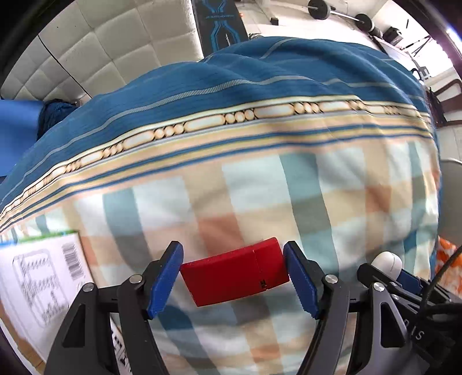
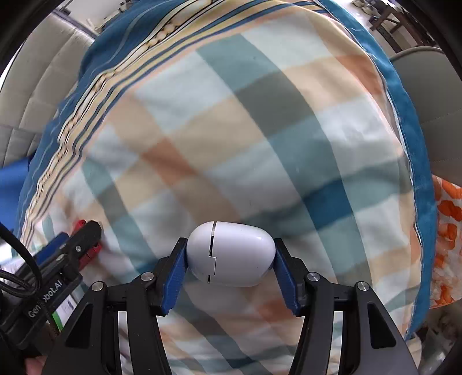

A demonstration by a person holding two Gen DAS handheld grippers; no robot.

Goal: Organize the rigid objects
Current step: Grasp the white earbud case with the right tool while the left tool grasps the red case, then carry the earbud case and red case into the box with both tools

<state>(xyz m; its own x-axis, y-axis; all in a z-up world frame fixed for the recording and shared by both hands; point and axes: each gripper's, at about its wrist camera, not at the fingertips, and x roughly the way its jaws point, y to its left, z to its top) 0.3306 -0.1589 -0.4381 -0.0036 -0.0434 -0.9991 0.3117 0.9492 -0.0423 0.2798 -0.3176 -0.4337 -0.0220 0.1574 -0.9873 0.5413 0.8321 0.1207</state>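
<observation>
Held crosswise in the left gripper [image 1: 233, 277]: red case [image 1: 235, 275], long axis spanning pad to pad, above the bed [image 1: 260, 187]. Clamped likewise in the right gripper [image 2: 230, 261]: white oval case [image 2: 230, 253]. Nearest the left: printed box [image 1: 40, 282], bed's near-left edge.

A checked blanket [image 1: 260, 184] in pale blue, orange and cream covers the bed, with a dark blue striped border [image 1: 248, 78] and a band of bead-like ornament [image 1: 202, 122] along it. Behind it stands a cream quilted headboard [image 1: 115, 34]. At the lower left lies a white cardboard box [image 1: 37, 288] printed with a barcode and a line drawing. Far back on the floor rests a barbell [image 1: 340, 13], beside a dark mat with blue lines [image 1: 221, 20]. An orange-and-white patterned cloth [image 2: 446, 245] lies at the right edge, below a grey cushion [image 2: 430, 115].
</observation>
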